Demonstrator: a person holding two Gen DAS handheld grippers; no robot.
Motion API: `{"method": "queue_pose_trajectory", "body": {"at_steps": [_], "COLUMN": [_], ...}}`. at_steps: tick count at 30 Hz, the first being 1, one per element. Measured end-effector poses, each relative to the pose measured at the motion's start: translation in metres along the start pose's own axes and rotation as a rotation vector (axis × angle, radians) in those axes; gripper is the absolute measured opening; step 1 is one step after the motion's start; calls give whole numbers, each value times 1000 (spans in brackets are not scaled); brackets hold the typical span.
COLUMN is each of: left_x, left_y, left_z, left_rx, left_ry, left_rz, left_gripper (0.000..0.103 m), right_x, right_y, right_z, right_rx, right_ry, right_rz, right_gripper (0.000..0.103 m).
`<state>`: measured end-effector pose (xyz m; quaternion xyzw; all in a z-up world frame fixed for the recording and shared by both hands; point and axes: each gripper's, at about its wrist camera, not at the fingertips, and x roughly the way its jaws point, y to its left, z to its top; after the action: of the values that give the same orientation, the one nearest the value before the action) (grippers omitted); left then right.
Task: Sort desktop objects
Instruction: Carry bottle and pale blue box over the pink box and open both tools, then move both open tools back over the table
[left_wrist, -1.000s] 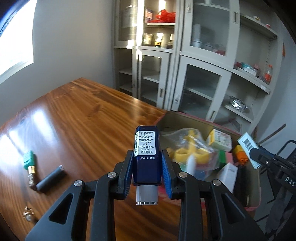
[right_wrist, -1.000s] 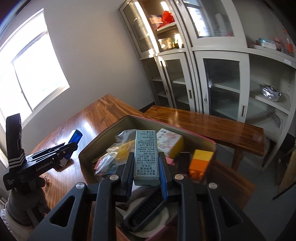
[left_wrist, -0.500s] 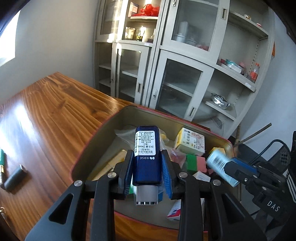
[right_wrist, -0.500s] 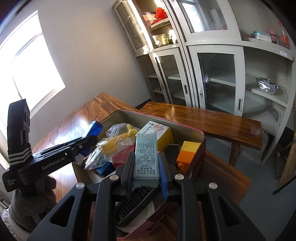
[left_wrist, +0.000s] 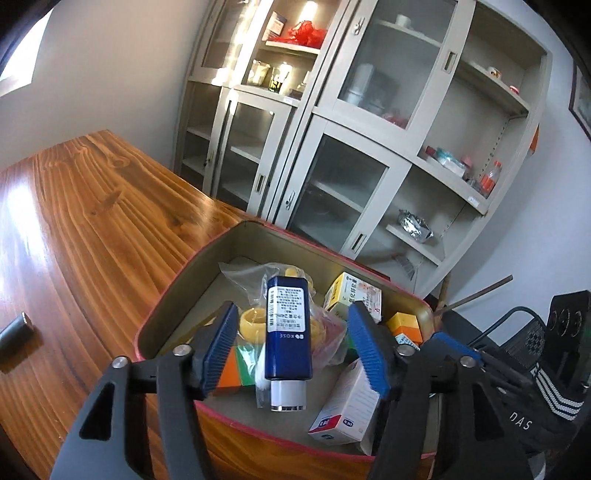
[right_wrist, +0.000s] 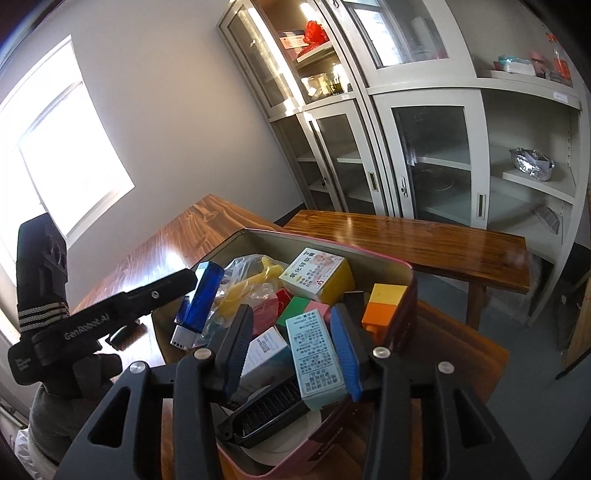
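Note:
My left gripper (left_wrist: 291, 332) hangs over a pink-rimmed tin box (left_wrist: 258, 226), its jaws opening wide. Between the jaws a dark blue bottle (left_wrist: 288, 328) with a silver cap stands free, touching neither blue pad. From the right wrist view the same bottle (right_wrist: 201, 299) is tilted above the tin (right_wrist: 332, 244). My right gripper (right_wrist: 291, 350) is also opening over the tin. A pale green printed carton (right_wrist: 317, 356) sits between its jaws, tilted against the right pad and clear of the left pad.
The tin holds a yellow-and-white carton (right_wrist: 317, 273), an orange and yellow block (right_wrist: 384, 306), a bag of yellow pieces (left_wrist: 255, 321), a white carton (left_wrist: 347, 406) and a black comb (right_wrist: 269, 410). It sits on a wooden table (left_wrist: 92, 221). Behind it are a bench (right_wrist: 406, 236) and cabinets (left_wrist: 332, 147).
Both pairs of jaws have spread apart, letting go of the blue bottle and the green carton. The left gripper has swung from the table side to over the tin.

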<state>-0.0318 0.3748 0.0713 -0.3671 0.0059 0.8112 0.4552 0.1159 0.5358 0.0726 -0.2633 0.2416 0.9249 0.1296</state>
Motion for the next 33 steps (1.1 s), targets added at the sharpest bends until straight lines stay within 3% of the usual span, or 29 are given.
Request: {"method": "queue_pose_trajectory", "body": {"at_steps": [7, 12, 24, 33], "left_x": [-12, -22, -58, -103], "left_y": [18, 28, 68, 147], "left_z": [-2, -5, -17, -31], "left_rx": [-45, -47, -51, -168], "left_ry": [-12, -22, -47, -75], "left_rz": [40, 61, 167, 303], "left_gripper": [83, 84, 89, 89], "right_x": [-5, -7, -1, 20], "right_y": [12, 22, 72, 128], "right_z": [0, 1, -11, -35], "right_rx": [-7, -12, -77, -170], "right_ry": [-22, -30, -2, 68], "right_rz": [22, 40, 138, 221], "right_gripper": [68, 76, 77, 77]}}
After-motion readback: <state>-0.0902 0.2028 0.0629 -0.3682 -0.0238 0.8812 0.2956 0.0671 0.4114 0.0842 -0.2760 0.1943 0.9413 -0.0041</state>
